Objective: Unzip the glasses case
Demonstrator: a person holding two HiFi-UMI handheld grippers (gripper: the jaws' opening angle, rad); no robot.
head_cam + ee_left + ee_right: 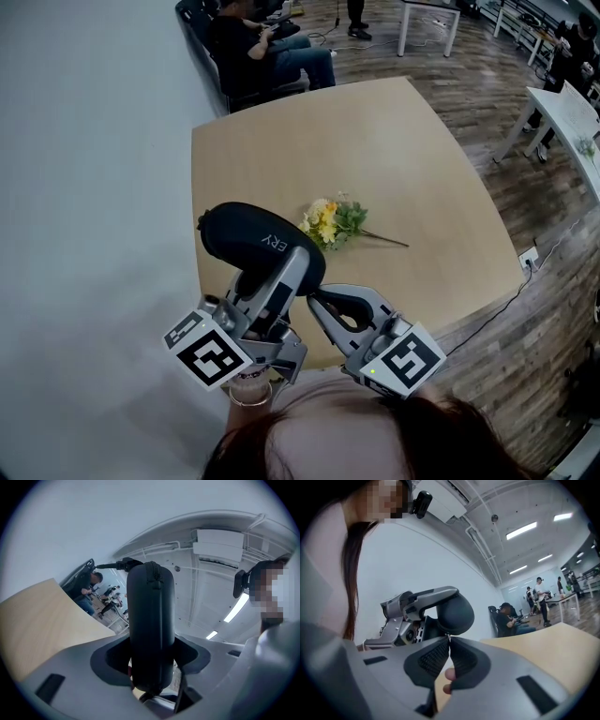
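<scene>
Pale tan wooden table, roughly square with rounded corners and a smooth matte top [422, 159]. Stands on a dark wood-plank floor [487, 94], left edge close to a plain white wall [94, 187]. Carries, near the middle, a small bunch of yellow and white flowers with green leaves [333, 223], lying flat, thin brown stem pointing toward the right edge.

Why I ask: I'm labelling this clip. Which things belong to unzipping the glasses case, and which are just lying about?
In the job: black oval zip-up glasses case, clamped in the left gripper; right gripper, jaws together at the case's near end.
Lying about: small bunch of yellow and white flowers with green leaves, on the light wooden table.
</scene>
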